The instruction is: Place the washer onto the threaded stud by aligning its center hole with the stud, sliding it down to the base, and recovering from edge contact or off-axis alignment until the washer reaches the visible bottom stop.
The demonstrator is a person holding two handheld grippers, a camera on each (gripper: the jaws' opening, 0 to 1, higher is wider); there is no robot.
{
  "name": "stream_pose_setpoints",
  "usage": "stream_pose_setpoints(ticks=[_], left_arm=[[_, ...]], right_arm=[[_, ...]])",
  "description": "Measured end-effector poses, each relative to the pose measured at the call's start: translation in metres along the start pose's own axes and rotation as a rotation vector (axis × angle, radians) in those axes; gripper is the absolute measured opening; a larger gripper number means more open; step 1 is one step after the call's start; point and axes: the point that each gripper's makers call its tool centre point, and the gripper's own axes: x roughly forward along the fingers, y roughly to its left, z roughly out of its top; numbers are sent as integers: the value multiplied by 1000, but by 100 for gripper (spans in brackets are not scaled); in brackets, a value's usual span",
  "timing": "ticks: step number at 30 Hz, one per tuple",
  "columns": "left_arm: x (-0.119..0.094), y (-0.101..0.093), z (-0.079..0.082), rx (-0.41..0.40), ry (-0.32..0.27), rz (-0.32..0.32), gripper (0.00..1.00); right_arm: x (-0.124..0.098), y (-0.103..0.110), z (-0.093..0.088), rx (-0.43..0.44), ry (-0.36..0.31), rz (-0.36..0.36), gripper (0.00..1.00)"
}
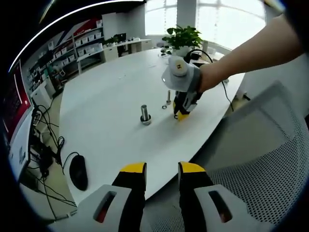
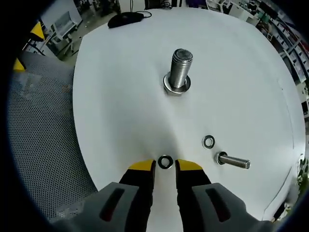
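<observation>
In the right gripper view, the right gripper (image 2: 165, 166) is down low over the white round table (image 2: 120, 96), yellow-tipped jaws parted by a narrow gap. A small flat silver metal washer (image 2: 165, 162) lies on the table right in that gap, just at the tips. I can't tell if the pads are actually touching it; it looks like it's lying flat on the tabletop with the tips on either side, not lifted.

Straight ahead of the jaws, well beyond the washer, stands the big upright threaded steel stud (image 2: 180, 67) with a wider ring-like base where it meets the table. Off to the right of the jaws and a bit forward there's a second small silver washer (image 2: 208, 142), and just beside that a smaller bolt (image 2: 233, 161) lying on its side.

In the left gripper view, the left gripper (image 1: 161, 176) hangs back at the table's near edge, jaws open with a clear gap and nothing between them. Far ahead of them you can see the stud (image 1: 145, 114) standing on the table, and to its right the right gripper (image 1: 182, 115) with its tips down on the tabletop, held by a person's bare arm (image 1: 251, 53). A black computer mouse (image 1: 78, 172) sits to the left of the left jaws, and a grey mesh chair (image 1: 260, 159) is on the right.
</observation>
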Motion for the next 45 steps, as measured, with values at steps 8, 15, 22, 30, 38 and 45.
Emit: stream_pose_setpoints(ticks=[8,15,22,30,38,45], left_arm=[[1,-1,-1,-5,2,-5,24],[1,-1,-1,-4,3,-6,24],[1,-1,-1,-4,5,-4,24],[0,0,-1,-8,2,-3,24],[1,0,-1,-6,5,-4,23],[1,0,-1,-5,6,-4,23]], right_arm=[[0,-2,0,-1,-16,-7,16],[1,-1,2,-15,63,-17,16],[1,-2,1,-4,105,-24,15],[-2,-1,0,21,15,-28,15],[0,-4,1,40,-32,-29,14],[-1,-5,1,55,-44,-27,14]])
